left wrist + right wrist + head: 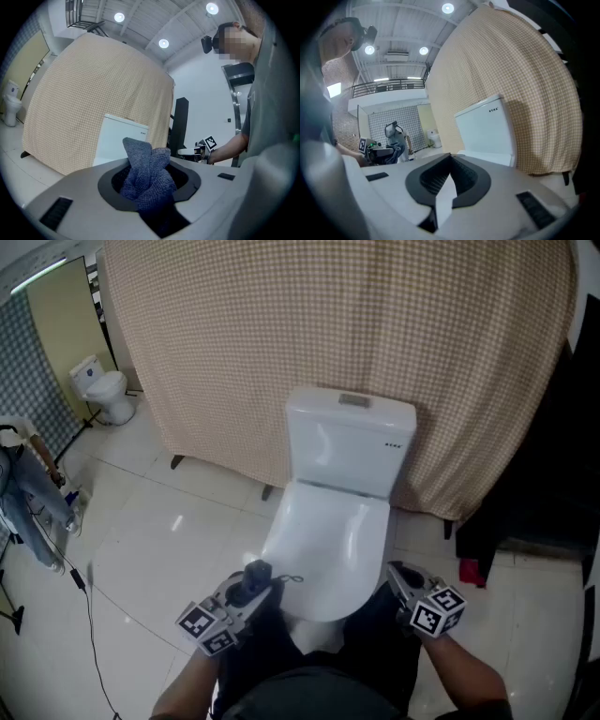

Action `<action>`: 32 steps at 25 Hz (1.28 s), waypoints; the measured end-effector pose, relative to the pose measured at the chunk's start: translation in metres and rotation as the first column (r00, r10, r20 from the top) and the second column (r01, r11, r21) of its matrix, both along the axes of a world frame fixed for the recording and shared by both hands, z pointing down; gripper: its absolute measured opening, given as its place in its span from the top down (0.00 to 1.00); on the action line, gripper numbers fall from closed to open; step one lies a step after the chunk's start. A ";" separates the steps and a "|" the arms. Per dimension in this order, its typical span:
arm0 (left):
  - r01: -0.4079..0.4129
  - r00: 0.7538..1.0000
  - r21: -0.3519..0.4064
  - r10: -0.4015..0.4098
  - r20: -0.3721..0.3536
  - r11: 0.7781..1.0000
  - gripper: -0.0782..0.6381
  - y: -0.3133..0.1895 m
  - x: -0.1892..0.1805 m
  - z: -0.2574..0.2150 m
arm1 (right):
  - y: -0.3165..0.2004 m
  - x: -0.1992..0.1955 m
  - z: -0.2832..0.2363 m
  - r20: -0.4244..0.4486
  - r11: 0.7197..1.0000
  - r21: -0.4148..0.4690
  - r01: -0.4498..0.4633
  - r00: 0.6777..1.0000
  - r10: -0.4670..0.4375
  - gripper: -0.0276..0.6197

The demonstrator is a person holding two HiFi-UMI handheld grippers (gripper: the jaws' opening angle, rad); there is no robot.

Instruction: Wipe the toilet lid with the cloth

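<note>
Bright ceiling spotlights, fisheye-warped edges

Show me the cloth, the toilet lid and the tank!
cloth [147,176]: left gripper view, middle of the blue bunch
toilet lid [333,540]: head view, middle of its top
tank [349,451]: head view, its front face

A: What finish are you seeing on the toilet lid [328,549]?
B: I'm seeing smooth, glossy white, throwing reflections. The tank [349,442] is shining the same, and the floor tiles [159,540] are glaring too.
A: And the cloth [147,173]?
B: It's looking blue-grey, nubby, matt pile. My left gripper [150,190] shell is reading as matt grey plastic. On my right gripper [447,180] the pads [433,178] are showing dark and ribbed. The curtain [328,324] is showing a matt checked weave.
</note>
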State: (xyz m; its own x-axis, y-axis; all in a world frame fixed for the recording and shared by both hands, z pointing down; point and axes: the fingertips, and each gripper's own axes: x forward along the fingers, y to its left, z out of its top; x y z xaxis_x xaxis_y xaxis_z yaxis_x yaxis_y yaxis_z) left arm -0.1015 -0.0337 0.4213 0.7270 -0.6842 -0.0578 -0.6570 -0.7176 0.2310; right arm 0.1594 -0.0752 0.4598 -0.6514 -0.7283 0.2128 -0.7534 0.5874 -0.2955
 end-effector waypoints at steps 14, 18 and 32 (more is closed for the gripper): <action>0.047 0.999 0.071 -0.047 -0.002 0.996 0.71 -0.012 0.010 -0.099 | 0.005 -0.011 -0.109 0.030 0.995 0.098 0.001 1.000 -0.004 0.95; 0.070 0.998 0.084 -0.069 -0.014 0.994 0.71 -0.012 0.009 -0.113 | 0.004 0.001 -0.116 0.034 0.995 0.100 -0.022 0.999 0.019 0.95; 0.079 0.997 0.112 -0.077 -0.024 0.991 0.71 -0.021 0.022 -0.139 | -0.001 -0.019 -0.140 0.010 0.993 0.118 0.026 1.000 -0.027 0.95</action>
